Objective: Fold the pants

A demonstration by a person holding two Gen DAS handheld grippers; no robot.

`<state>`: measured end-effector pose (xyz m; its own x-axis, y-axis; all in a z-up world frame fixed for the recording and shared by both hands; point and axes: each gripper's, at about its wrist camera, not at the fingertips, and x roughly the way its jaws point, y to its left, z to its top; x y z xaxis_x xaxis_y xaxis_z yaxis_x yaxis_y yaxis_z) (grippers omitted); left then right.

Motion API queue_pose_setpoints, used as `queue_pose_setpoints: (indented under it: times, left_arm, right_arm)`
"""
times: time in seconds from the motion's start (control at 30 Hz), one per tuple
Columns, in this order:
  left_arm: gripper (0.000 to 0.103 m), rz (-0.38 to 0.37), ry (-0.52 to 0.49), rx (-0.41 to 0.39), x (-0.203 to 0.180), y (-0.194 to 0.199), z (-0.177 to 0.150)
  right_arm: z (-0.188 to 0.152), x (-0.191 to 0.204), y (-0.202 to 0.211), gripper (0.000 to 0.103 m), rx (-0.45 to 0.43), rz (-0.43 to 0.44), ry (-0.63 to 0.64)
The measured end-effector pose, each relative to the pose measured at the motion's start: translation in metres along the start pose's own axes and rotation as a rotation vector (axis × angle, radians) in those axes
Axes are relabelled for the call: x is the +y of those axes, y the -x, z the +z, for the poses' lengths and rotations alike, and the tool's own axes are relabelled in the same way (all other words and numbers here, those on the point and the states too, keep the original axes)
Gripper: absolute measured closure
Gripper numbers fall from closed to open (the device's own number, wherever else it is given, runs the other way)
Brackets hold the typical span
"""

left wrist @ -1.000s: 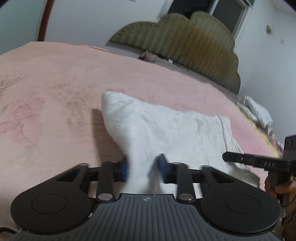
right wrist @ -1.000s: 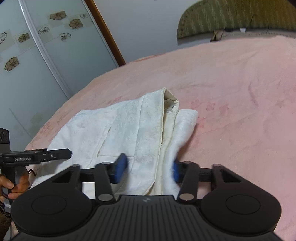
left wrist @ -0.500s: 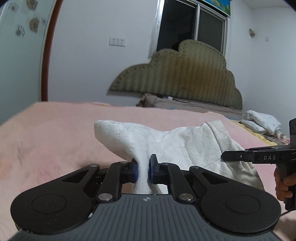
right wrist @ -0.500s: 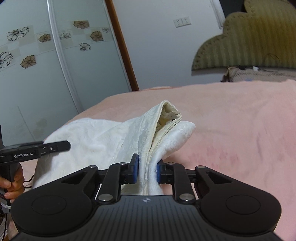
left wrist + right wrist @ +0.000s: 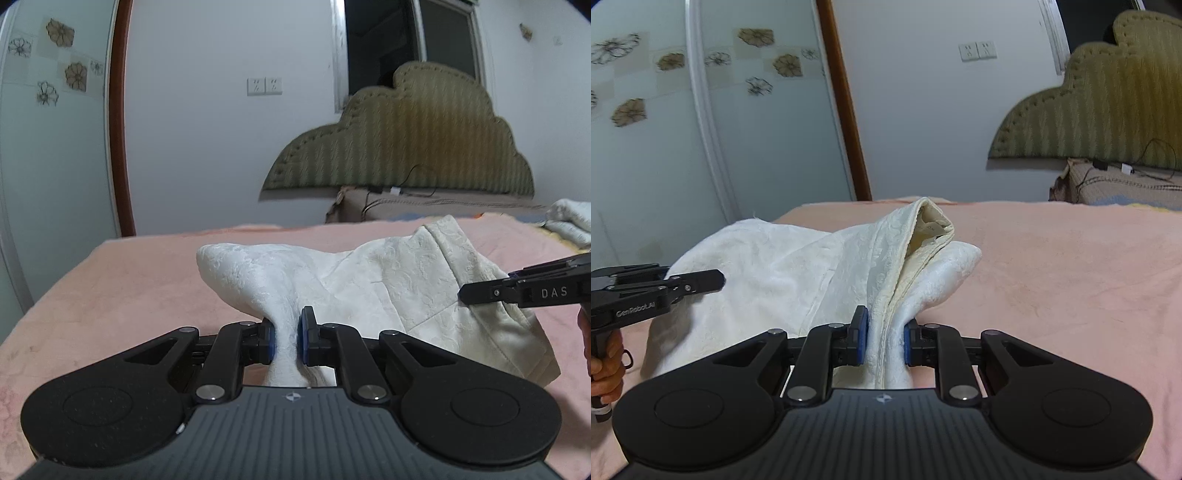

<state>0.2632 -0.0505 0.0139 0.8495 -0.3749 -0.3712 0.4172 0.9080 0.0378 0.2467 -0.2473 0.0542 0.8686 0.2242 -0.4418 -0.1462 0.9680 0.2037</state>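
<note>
Both claws, left gripper [image 5: 285,340] and right gripper [image 5: 884,341], are clamped on the white pants [image 5: 369,288], near edge raised off the pink bedspread [image 5: 1071,266]; fold begun, not laid down.

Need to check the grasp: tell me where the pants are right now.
The white pants lie on the pink bed, pinched near-side by both the left gripper and right gripper.

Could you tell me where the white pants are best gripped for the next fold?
Along the near edge of the pants, one corner each, coming in low from the front: both grippers, left and right, already pinch bunched cloth there, above the pink blanket.
</note>
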Motion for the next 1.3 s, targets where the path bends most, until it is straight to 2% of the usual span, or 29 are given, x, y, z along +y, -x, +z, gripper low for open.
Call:
queue_pose_setpoints:
  times: [0.13,0.2,0.3,0.37,0.43,0.5,0.57,0.63,0.67,0.73,0.83,0.9,0.93,0.97,1.03,1.07,1.13,1.2,1.3]
  left_arm:
    - [0.090,0.037,0.031,0.065,0.010,-0.028,-0.012]
    - [0.087,0.043,0.054,0.097,0.017,-0.036,-0.017]
    - [0.075,0.059,0.061,0.131,0.024,-0.042,-0.020]
    - [0.063,0.108,0.032,0.123,0.024,-0.034,-0.020]
    - [0.062,0.165,-0.001,0.092,0.021,-0.020,-0.022]
    - [0.062,0.193,-0.005,0.063,0.017,-0.004,-0.025]
    - [0.062,0.151,0.029,0.072,0.014,0.008,-0.027]
    - [0.058,0.110,0.034,0.129,0.009,0.006,-0.029]
    - [0.053,0.113,0.004,0.161,0.004,0.002,-0.033]
    - [0.050,0.150,-0.105,0.203,-0.006,-0.008,-0.043]
    - [0.051,0.160,-0.073,0.190,0.002,0.009,-0.044]
    - [0.050,0.140,-0.005,0.182,0.007,0.025,-0.043]
    - [0.046,0.131,0.024,0.178,0.008,0.032,-0.043]
    - [0.035,0.119,0.042,0.171,0.007,0.037,-0.045]
    - [0.014,0.128,0.008,0.173,-0.001,0.035,-0.052]
    - [0.013,0.156,-0.033,0.183,-0.007,0.028,-0.054]
    - [0.016,0.187,-0.064,0.194,-0.012,0.023,-0.057]
    - [0.019,0.178,-0.005,0.176,-0.010,0.037,-0.054]
    - [0.015,0.154,0.027,0.177,-0.015,0.060,-0.055]
  right_arm:
    - [-0.004,-0.009,-0.031,0.085,0.060,-0.031,-0.010]
    - [-0.009,-0.013,-0.041,0.077,0.092,-0.066,-0.015]
    - [-0.015,-0.021,-0.043,0.065,0.135,-0.100,-0.066]
    - [-0.017,-0.019,-0.034,0.063,0.128,-0.128,-0.070]
    - [-0.020,-0.006,-0.016,0.063,0.072,-0.243,0.011]
    - [-0.020,0.009,0.003,0.063,0.000,-0.287,0.088]
    - [-0.020,0.023,0.012,0.063,-0.008,-0.223,0.135]
    - [-0.027,0.038,0.009,0.064,0.048,-0.132,0.186]
    - [-0.034,0.044,0.004,0.064,0.099,-0.109,0.204]
    - [-0.047,0.045,-0.013,0.065,0.199,-0.131,0.212]
    - [-0.049,0.034,-0.006,0.065,0.181,-0.171,0.098]
    - [-0.049,0.039,0.011,0.063,0.151,-0.167,0.084]
    - [-0.052,0.044,0.020,0.063,0.139,-0.147,0.097]
    - [-0.056,0.049,0.027,0.063,0.138,-0.122,0.113]
    - [-0.066,0.060,0.031,0.054,0.149,-0.107,0.154]
    - [-0.072,0.064,0.027,0.047,0.157,-0.118,0.181]
    - [-0.079,0.066,0.016,0.047,0.183,-0.142,0.200]
    - [-0.078,0.066,0.020,0.047,0.183,-0.158,0.156]
    - [-0.081,0.071,0.040,0.046,0.174,-0.133,0.109]
